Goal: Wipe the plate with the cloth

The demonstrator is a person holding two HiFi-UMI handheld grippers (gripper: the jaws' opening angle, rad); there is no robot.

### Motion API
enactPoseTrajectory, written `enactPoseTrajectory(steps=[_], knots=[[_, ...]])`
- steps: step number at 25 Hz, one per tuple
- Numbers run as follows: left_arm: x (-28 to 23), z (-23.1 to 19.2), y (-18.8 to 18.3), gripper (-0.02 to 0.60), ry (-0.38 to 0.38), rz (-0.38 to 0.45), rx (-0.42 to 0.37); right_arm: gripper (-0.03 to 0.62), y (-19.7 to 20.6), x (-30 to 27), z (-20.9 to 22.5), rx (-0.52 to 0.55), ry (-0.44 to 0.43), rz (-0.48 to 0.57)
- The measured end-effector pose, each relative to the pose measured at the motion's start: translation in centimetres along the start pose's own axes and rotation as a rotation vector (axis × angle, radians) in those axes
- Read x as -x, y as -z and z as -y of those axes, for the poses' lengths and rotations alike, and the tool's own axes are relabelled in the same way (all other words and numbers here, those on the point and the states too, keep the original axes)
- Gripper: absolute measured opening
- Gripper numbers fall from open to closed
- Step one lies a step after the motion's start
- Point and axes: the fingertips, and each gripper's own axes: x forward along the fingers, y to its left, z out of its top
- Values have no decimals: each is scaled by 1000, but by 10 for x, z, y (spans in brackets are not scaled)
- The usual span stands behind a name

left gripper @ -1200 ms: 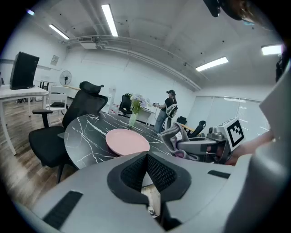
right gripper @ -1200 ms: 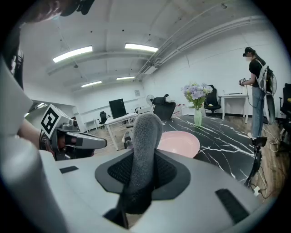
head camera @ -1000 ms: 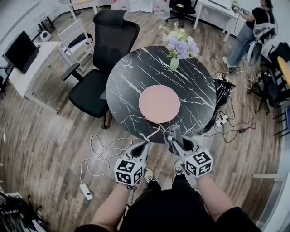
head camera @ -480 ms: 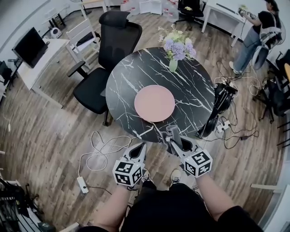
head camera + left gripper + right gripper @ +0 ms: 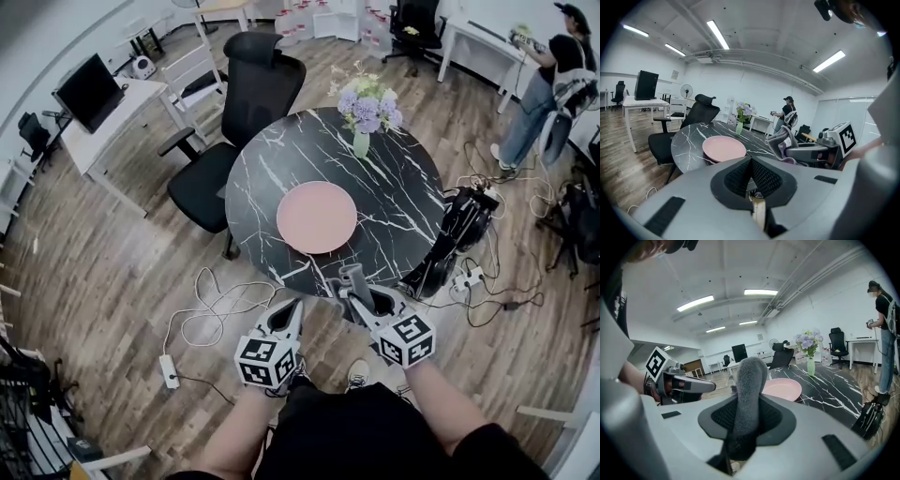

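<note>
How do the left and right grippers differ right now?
The left gripper is shut on nothing; the right gripper is shut on the grey cloth. The left gripper appears over floor, the right gripper at the table edge. Both face the pink plate, neither touching it.

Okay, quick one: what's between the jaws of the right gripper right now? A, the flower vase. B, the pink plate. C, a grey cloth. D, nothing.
C: the right gripper is shut on the grey cloth, which sticks up from between its jaws; the pink plate lies apart, ahead of it.
</note>
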Motion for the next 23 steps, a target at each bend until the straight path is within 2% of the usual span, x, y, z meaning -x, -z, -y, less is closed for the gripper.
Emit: enactPoseTrajectory(steps=[10, 23], knots=[[7, 31, 10, 18, -63, 35, 16, 107, 4, 24, 7, 36, -66, 0], [21, 60, 22, 18, -84, 52, 18, 107, 9, 52, 0, 51, -91, 9]])
